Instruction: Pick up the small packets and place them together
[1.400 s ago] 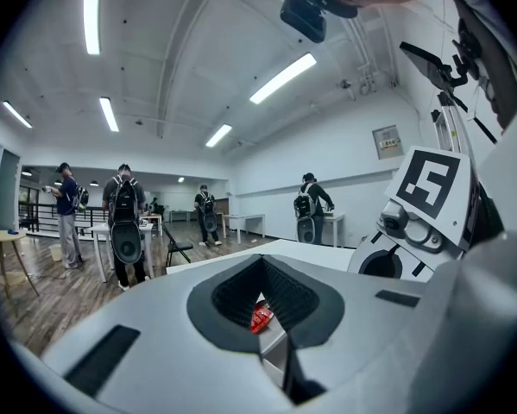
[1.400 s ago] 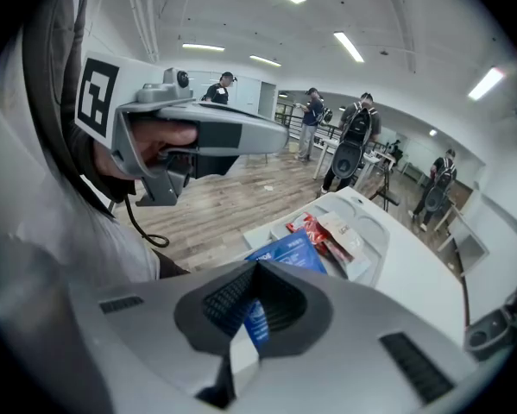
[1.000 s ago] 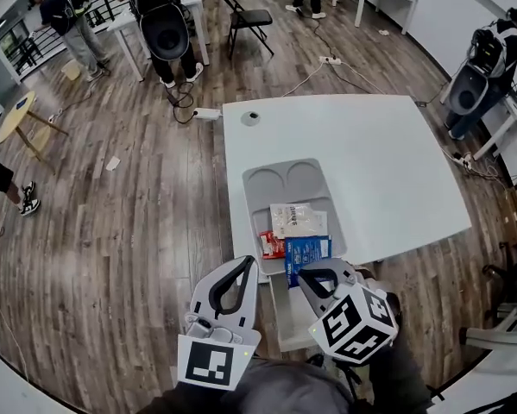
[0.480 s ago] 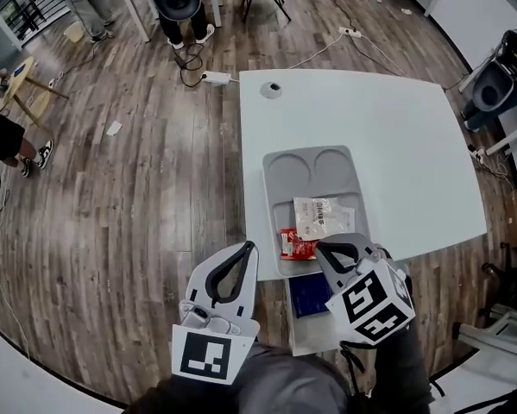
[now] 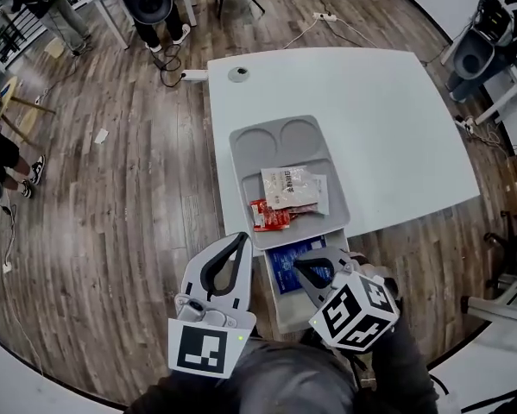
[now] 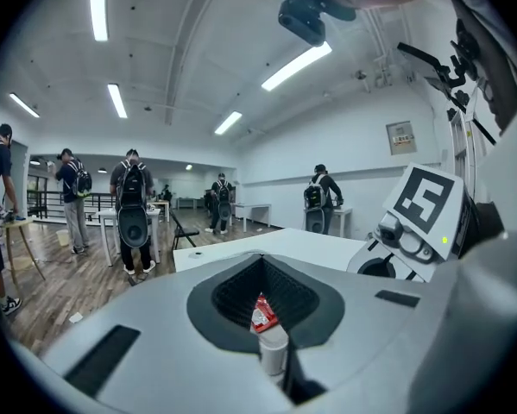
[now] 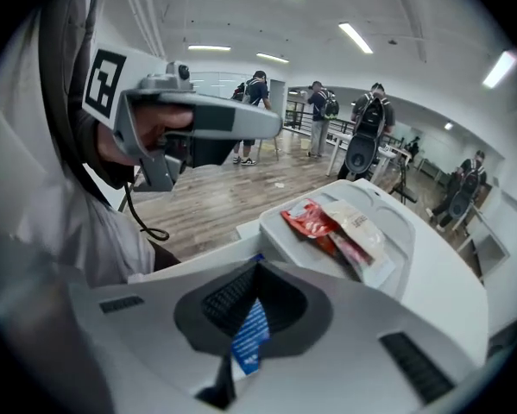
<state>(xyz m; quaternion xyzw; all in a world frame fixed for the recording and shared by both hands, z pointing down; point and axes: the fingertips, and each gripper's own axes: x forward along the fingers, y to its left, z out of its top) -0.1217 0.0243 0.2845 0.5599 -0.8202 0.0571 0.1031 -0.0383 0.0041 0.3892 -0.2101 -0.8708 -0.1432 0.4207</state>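
Just ahead of the right gripper (image 5: 299, 263) sits a grey tray (image 5: 262, 141) holding a red packet (image 5: 269, 216) and a clear packet (image 5: 294, 188). That gripper's jaws pinch the white-lettered blue packet (image 5: 284, 261). The left gripper (image 5: 242, 238) has its jaws pressed together.

The hall is bright and even under long white ceiling strip lights (image 6: 297, 65), which flare out in both gripper views. The white rectangular table (image 5: 396, 128) glares pale; shadows are faint. Fisheye bending curves every edge; the gripper views' corners go black. The blue printed packet (image 7: 251, 335) pinched in the right gripper (image 7: 258, 270) is blurred, too close
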